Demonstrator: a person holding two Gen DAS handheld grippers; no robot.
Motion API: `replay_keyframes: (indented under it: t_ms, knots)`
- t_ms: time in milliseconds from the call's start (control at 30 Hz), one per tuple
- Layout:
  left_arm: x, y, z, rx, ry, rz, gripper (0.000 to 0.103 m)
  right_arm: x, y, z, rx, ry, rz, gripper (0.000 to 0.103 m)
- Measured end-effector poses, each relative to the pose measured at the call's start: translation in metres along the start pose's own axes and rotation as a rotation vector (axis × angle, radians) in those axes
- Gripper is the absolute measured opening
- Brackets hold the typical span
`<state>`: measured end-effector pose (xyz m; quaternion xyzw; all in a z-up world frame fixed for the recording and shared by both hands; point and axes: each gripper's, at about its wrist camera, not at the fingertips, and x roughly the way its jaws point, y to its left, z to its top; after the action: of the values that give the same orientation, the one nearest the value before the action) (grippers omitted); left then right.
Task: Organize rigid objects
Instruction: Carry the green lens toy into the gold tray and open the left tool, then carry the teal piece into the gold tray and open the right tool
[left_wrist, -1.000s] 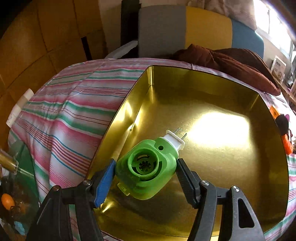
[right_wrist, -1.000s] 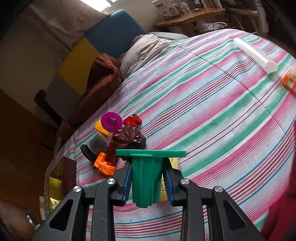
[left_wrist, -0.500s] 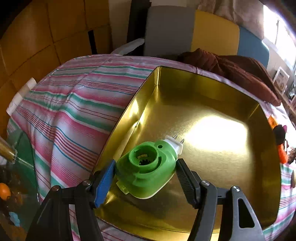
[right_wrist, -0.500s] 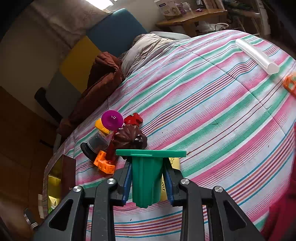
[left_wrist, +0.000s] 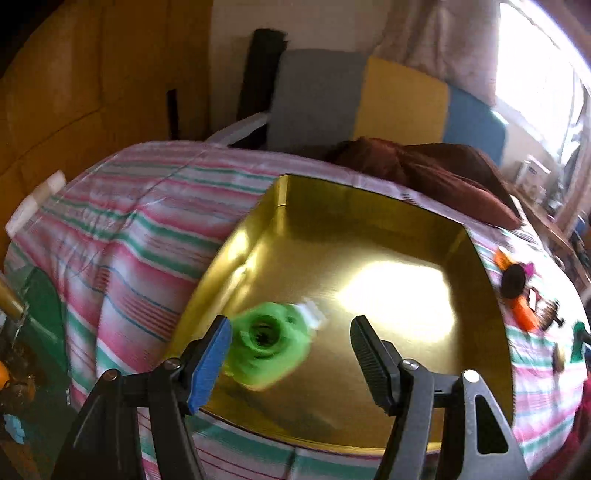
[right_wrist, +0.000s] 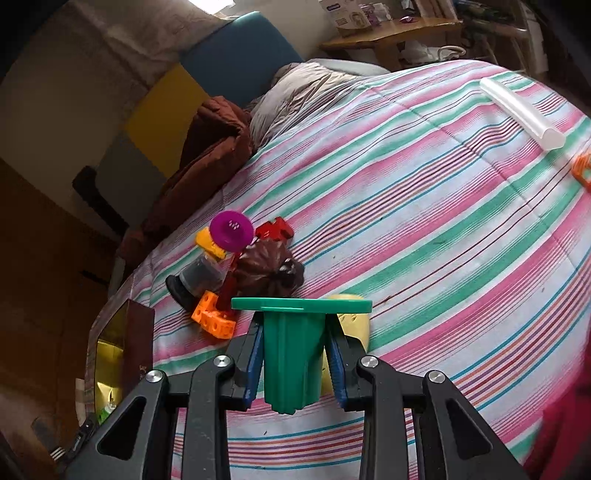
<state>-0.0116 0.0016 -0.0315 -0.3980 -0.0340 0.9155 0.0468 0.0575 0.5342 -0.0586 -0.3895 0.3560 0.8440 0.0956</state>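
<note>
In the left wrist view my left gripper (left_wrist: 290, 349) is open over the near left part of a gold tin tray (left_wrist: 484, 280). A green plug-in device (left_wrist: 267, 345) with a white plug end is motion-blurred inside the tray, next to the blue left pad (left_wrist: 208, 363) and apart from the right pad. In the right wrist view my right gripper (right_wrist: 295, 363) is shut on a green plastic piece (right_wrist: 291, 350) with a flat top, held above the striped bedspread (right_wrist: 424, 221).
A pile of small toys (right_wrist: 240, 266) lies ahead of the right gripper: purple disc, red piece, brown figure, orange blocks, dark cup. A yellow object (right_wrist: 351, 321) lies behind the green piece. A white tube (right_wrist: 521, 112) is far right. The tray's corner (right_wrist: 122, 339) shows at left.
My left gripper has opened and let go of the green plug-in device, which now drops blurred into the tray. The left view pulled back and up. The right gripper barely moved.
</note>
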Motion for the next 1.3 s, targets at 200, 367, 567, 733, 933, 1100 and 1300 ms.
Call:
replay_keyframes:
  t_ms: [200, 367, 567, 733, 933, 1100, 1300]
  knots:
    - [-0.015, -0.031, -0.008, 0.079, -0.034, -0.097, 0.068, 0.003, 0.012, -0.009, -0.037, 0.018, 0.009, 0.031]
    - [-0.024, -0.039, -0.014, 0.105, -0.050, -0.130, 0.068, 0.005, 0.046, -0.023, -0.132, 0.051, 0.024, 0.031]
    - [-0.036, -0.034, -0.023, 0.090, -0.084, -0.131, 0.068, 0.013, 0.123, -0.047, -0.283, 0.111, 0.128, 0.031]
    - [-0.047, -0.023, -0.030, 0.050, -0.122, -0.094, 0.068, 0.030, 0.205, -0.077, -0.441, 0.172, 0.211, 0.031]
    - [-0.046, 0.007, -0.026, -0.042, -0.109, -0.006, 0.068, 0.074, 0.302, -0.123, -0.589, 0.277, 0.236, 0.031]
    - [-0.047, 0.026, -0.031, -0.072, -0.101, 0.007, 0.068, 0.114, 0.349, -0.151, -0.634, 0.347, 0.210, 0.031]
    - [-0.048, 0.034, -0.032, -0.087, -0.089, 0.009, 0.068, 0.161, 0.402, -0.171, -0.709, 0.374, 0.155, 0.031]
